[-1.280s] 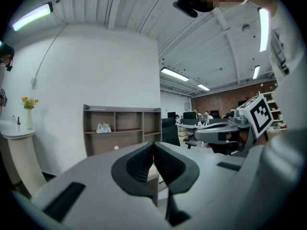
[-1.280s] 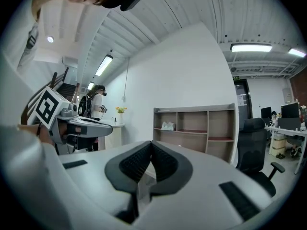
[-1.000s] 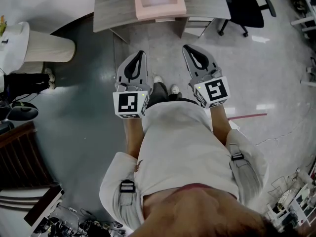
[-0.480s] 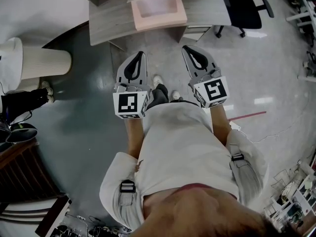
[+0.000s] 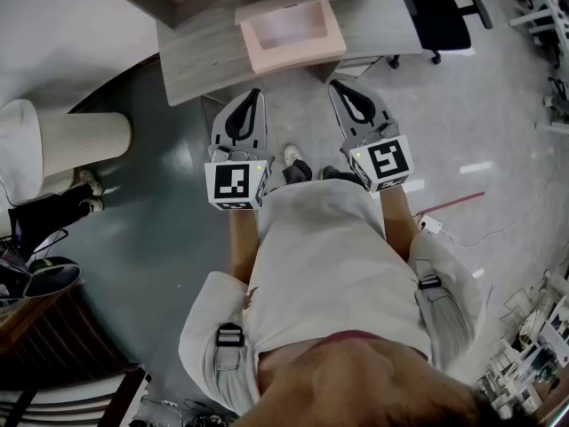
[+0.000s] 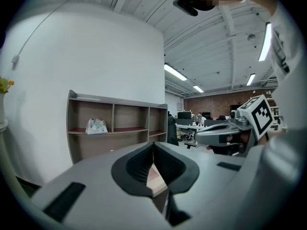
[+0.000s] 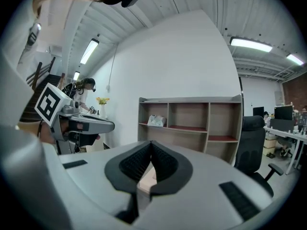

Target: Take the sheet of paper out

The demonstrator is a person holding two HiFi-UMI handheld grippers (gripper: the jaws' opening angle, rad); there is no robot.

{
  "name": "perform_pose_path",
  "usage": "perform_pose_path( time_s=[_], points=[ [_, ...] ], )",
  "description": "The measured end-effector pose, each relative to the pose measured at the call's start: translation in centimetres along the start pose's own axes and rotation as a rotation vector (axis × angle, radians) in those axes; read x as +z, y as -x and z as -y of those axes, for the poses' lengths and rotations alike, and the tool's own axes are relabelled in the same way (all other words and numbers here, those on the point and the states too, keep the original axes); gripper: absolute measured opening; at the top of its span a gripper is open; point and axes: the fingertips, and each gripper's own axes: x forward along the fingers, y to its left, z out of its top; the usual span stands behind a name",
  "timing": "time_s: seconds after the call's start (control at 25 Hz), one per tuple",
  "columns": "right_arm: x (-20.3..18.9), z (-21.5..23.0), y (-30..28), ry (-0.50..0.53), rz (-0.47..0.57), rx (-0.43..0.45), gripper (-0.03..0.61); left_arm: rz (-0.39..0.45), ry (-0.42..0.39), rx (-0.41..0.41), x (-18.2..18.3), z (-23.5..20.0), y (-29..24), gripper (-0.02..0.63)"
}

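**Both grippers shut and empty, near the pink tray**

No view shows a sheet of paper clearly enough to pick it out. A pink tray (image 5: 292, 34) with a pale inside sits on a grey desk (image 5: 200, 52). It lies straight ahead of the two grippers, between the lines along which they point, and apart from both tips.

The left gripper (image 5: 256, 94) has its jaws pressed together with nothing between them. In the left gripper view its dark ribbed pads meet at the tip, and a slice of pink shows through the opening below them. The right gripper (image 5: 334, 85) is closed in the same way and also carries nothing. The two are held side by side, close together and pointing the same way, with their tips near the desk's front edge.

Beyond the tips, past the desk, a brown shelf unit (image 7: 192, 119) of open compartments stands against a white wall. A crumpled white bag (image 6: 96, 126) lies in one compartment. A black office chair (image 5: 440, 12) stands to the right of the right gripper. A pale ribbed cylinder (image 5: 76, 140) stands on the floor to the left of the left gripper. Below and between the grippers, the person's shoes (image 5: 291, 156) show on the grey floor (image 5: 169, 238).
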Motion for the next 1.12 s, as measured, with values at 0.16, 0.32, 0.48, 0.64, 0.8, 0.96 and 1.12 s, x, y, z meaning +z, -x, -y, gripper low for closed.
perform_pose_path(
  time_s=[0.16,0.32,0.48,0.64,0.8,0.96,1.12],
  points=[
    [0.2,0.3,-1.8,0.0,-0.005,-0.03,0.018,-0.001,0.0,-0.04,-0.2,-1.4,-1.5,0.023],
    [0.0,0.8,-2.9,-0.005,-0.018,-0.057,0.018,-0.007,0.003,-0.064,-0.5,-2.5,-2.7,0.023],
    [-0.3,1.7,-3.7,-0.013,-0.032,-0.074,0.018,-0.016,0.013,-0.084,-0.8,-3.0,-4.0,0.023],
    [-0.6,2.8,-4.6,-0.019,-0.049,-0.071,0.018,-0.025,0.007,-0.093,-0.8,-3.2,-5.5,0.023],
    [-0.9,4.4,-6.4,-0.022,-0.059,-0.051,0.018,-0.029,0.009,-0.085,-0.7,-3.7,-7.4,0.023],
    [-1.2,6.3,-9.2,-0.019,-0.067,-0.017,0.018,-0.039,-0.001,-0.08,-1.1,-4.5,-10.0,0.023],
    [-1.1,8.6,-12.1,-0.02,-0.073,0.023,0.018,-0.053,0.015,-0.054,-1.2,-5.8,-13.2,0.023]
  ],
)
